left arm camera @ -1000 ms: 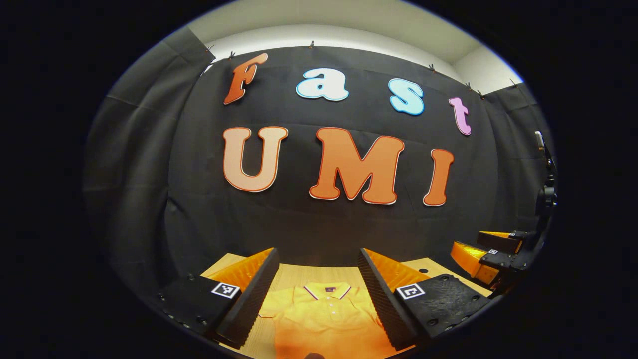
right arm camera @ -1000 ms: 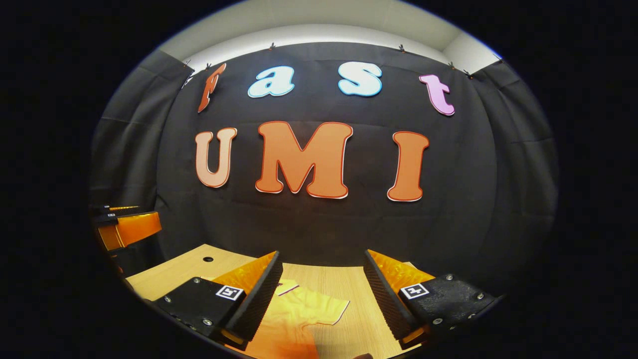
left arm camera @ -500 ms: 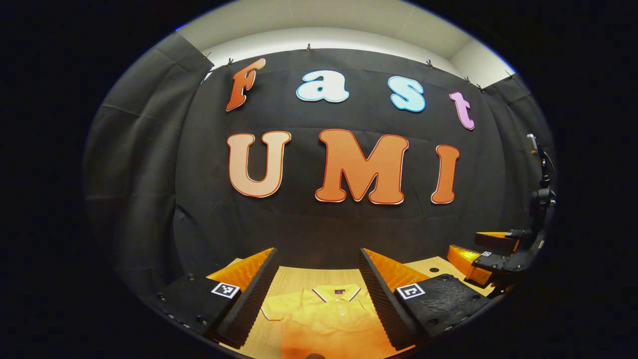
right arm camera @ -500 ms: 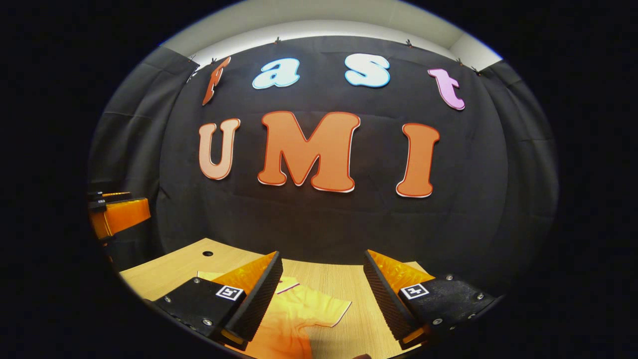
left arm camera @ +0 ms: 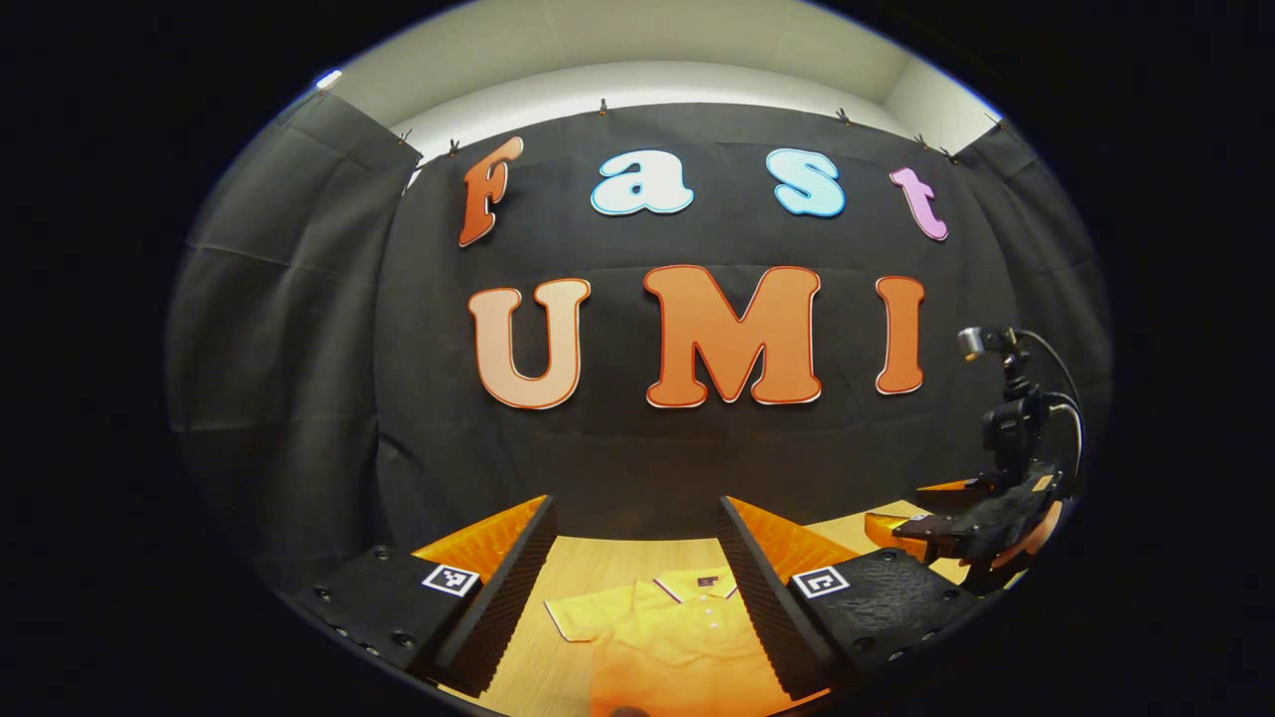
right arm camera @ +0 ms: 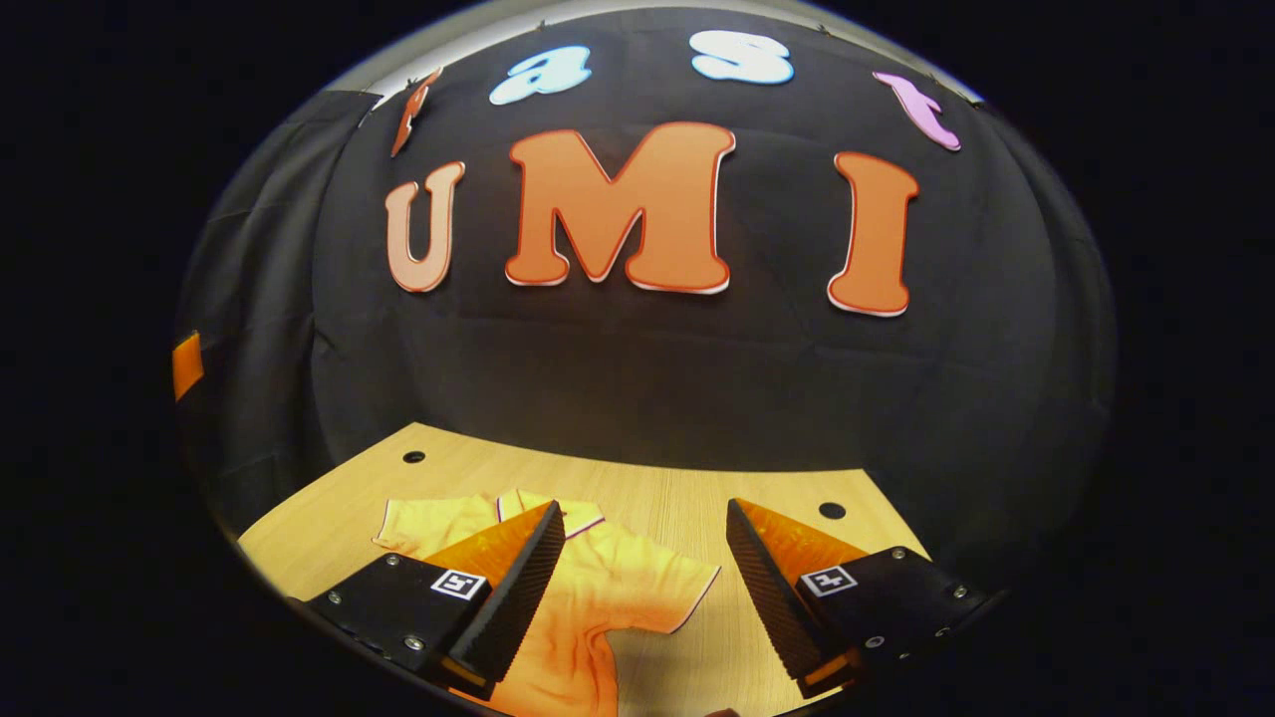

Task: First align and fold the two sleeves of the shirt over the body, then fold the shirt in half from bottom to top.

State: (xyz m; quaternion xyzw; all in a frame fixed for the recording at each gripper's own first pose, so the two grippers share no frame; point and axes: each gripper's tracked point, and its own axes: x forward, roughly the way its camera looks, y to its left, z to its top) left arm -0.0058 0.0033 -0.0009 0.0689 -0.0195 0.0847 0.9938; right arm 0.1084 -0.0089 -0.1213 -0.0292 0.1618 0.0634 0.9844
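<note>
Right claw (right arm camera: 642, 568) has tipped down since a moment ago, fingers spread above the yellow polo shirt (right arm camera: 588, 597) lying flat on the worktop (right arm camera: 687, 498). Left claw (left arm camera: 637, 573), also spread, hovers over the shirt's collar; its view catches the right claw off to the side.

In the left gripper view, the left gripper (left arm camera: 637, 597) sits at the bottom of the frame with its two fingers spread wide apart. At the right edge of that view the right gripper (left arm camera: 911, 508) points left, with part of a hand (left arm camera: 1031, 533) behind it. In the right gripper view, its fingers at the bottom of the frame are likewise spread wide, gripping nothing.
</note>
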